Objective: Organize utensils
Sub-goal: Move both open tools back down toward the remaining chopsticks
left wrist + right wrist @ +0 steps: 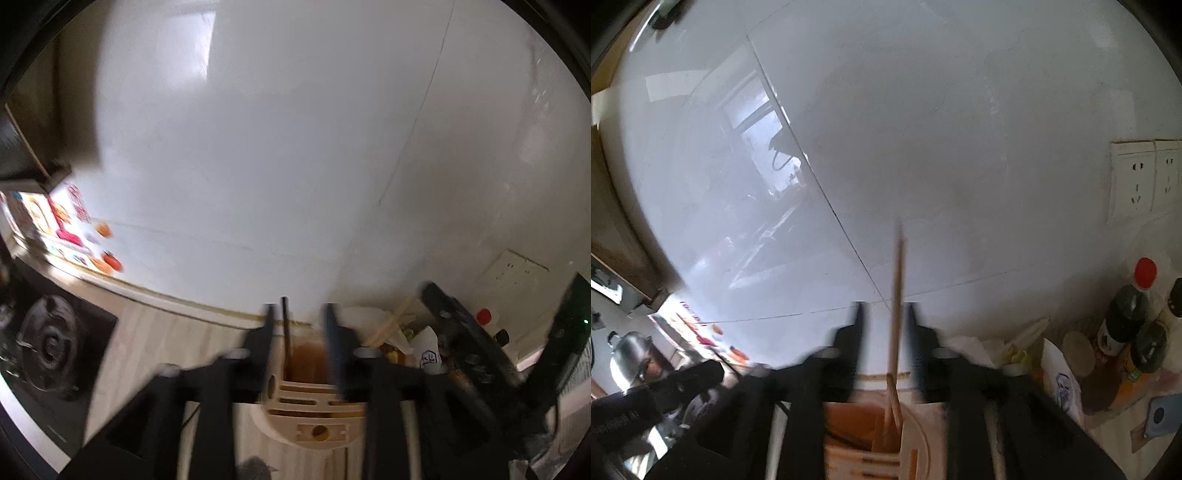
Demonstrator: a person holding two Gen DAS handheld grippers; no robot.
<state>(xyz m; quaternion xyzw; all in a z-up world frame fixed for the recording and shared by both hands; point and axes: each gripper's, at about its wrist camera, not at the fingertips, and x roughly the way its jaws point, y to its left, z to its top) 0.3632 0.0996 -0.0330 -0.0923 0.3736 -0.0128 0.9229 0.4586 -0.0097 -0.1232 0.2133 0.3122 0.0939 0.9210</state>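
Observation:
A cream utensil holder [314, 413] with slotted top stands below my left gripper [300, 314], which is open, its fingers either side of a thin dark stick [285, 325] that stands in the holder. In the right wrist view the same holder [871, 435] is under my right gripper [885, 312], which is open around a wooden chopstick [897, 295] that stands upright in the holder's compartment, apart from both fingers. The other gripper's black body shows at the right of the left wrist view [472, 350].
White tiled wall [923, 147] close ahead with power sockets [1137, 181]. Dark sauce bottles [1123, 317] and a paper packet [1060, 376] stand at the right. A gas burner [48, 339] and kettle [629, 354] lie at the left on the wooden counter [155, 332].

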